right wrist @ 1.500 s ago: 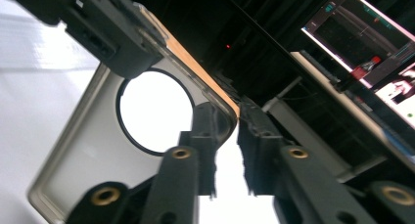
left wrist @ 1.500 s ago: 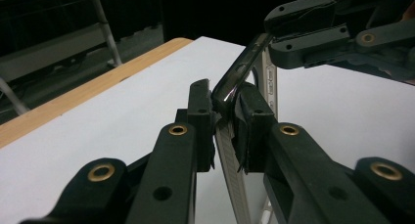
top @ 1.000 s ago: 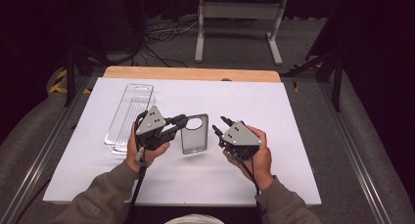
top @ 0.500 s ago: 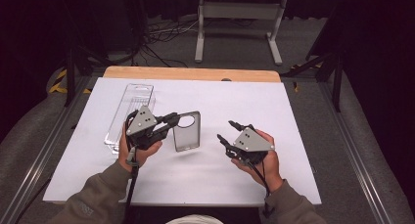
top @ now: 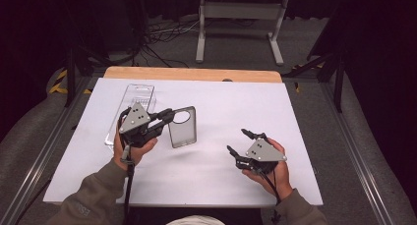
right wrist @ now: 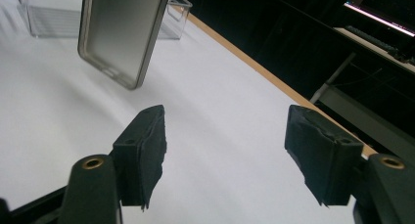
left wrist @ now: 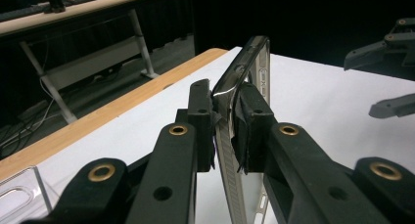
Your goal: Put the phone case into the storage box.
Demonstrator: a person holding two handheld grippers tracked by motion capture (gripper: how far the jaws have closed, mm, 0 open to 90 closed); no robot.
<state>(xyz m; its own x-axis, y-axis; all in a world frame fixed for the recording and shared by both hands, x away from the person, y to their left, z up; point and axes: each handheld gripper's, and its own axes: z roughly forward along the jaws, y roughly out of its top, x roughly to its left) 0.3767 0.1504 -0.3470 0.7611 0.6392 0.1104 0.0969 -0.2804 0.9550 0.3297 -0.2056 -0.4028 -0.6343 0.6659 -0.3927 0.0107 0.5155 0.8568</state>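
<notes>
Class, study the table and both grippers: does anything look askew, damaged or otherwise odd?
Nothing looks damaged or spilled. The left gripper pinches the phone case by one edge, so it hangs tilted. The right gripper is open with nothing between its jaws. The clear plastic package lies flat on the table.

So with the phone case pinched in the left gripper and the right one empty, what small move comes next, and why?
Probably carry the phone case toward the clear tray. The left gripper clamps its edge, holding it off the table, while the right gripper, jaws just opened, stands apart with nothing between them.
</notes>
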